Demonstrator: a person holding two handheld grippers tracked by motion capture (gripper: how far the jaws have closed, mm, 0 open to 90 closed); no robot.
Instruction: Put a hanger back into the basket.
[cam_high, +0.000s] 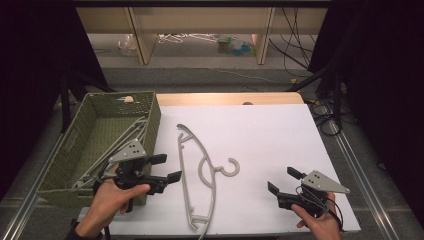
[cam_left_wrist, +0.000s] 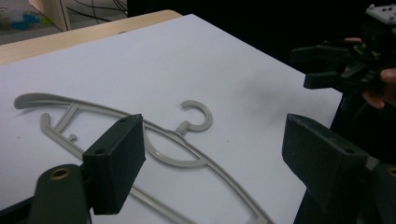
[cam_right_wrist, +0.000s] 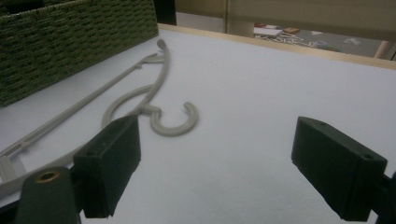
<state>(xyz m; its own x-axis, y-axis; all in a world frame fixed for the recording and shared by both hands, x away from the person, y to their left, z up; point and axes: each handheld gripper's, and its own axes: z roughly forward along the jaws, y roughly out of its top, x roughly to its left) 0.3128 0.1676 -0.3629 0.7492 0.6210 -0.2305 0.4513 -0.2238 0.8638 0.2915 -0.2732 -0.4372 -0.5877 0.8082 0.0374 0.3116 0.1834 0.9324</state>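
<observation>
A grey plastic hanger (cam_high: 184, 185) lies flat on the white table top (cam_high: 260, 135), its hook pointing right. My left gripper (cam_high: 170, 167) is open just left of the hanger, beside the basket, with nothing between its jaws. In the left gripper view the open left gripper (cam_left_wrist: 210, 163) looks across the hanger (cam_left_wrist: 208, 119) toward the right gripper (cam_left_wrist: 303, 67). My right gripper (cam_high: 281, 179) stands open near the table's front right, apart from the hanger. In the right gripper view the empty right gripper (cam_right_wrist: 215, 172) faces the hanger's hook (cam_right_wrist: 192, 119).
A green woven basket (cam_high: 65, 150) stands at the table's left and holds several grey hangers (cam_high: 120, 145); its wall (cam_right_wrist: 70, 42) shows in the right gripper view. Beyond the table stand wooden shelf legs, with cables on the floor.
</observation>
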